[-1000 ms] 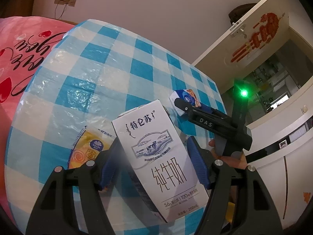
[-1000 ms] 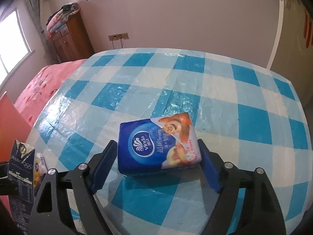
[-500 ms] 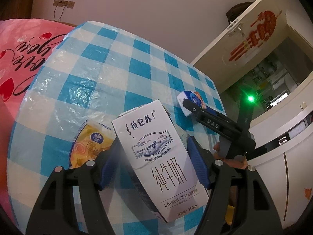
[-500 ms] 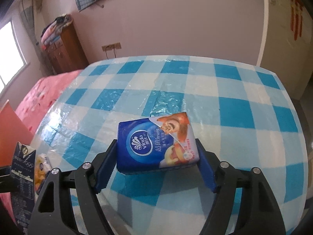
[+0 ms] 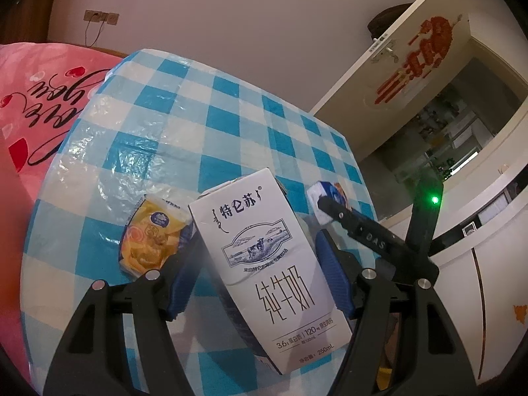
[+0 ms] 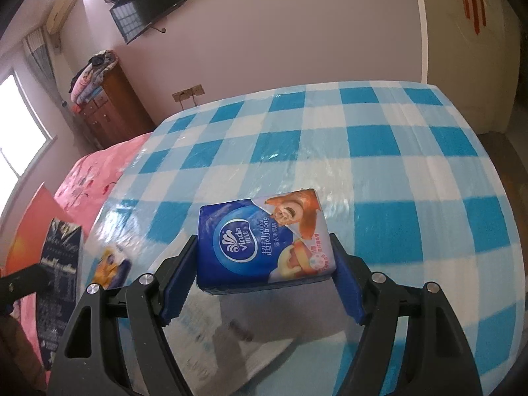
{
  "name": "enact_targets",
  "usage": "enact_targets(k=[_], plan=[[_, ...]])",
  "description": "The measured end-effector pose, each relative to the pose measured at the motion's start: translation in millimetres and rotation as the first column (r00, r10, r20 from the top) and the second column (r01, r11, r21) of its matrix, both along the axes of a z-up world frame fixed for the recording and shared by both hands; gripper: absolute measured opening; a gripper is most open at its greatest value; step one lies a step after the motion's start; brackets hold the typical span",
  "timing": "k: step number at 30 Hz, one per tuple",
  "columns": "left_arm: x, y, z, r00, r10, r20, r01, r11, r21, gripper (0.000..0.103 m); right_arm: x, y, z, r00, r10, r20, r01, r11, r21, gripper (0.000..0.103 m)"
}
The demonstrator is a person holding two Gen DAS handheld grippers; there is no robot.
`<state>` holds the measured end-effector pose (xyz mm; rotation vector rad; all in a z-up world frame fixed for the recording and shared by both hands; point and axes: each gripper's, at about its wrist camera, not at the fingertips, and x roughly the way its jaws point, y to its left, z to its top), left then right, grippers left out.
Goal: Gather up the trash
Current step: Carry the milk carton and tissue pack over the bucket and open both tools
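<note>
Checked tablecloth [image 5: 171, 138], yellow snack packet [image 5: 150, 236] (beside held milk carton [image 5: 264, 247])

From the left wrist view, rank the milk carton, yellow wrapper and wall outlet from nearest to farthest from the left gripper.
1. Milk carton: between the left gripper's pads, held.
2. Yellow wrapper: on the table just beyond the left finger.
3. Wall outlet: on the far wall, upper left.

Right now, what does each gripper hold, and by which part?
Left gripper: milk carton, pinched across its side faces. Right gripper: tissue pack, clamped at its two short ends.
</note>
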<state>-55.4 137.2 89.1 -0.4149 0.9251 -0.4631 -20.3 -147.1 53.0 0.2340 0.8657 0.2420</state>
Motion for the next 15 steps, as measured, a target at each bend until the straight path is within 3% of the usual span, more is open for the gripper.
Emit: enact_targets(k=[15], plan=[[-29,26,34,0.996,0.026,0.083,-0.022,0.999,-0.042,0.069,-49,31,31,0.996,0.089,-0.009,-0.088,0.993,0.081,0.075]])
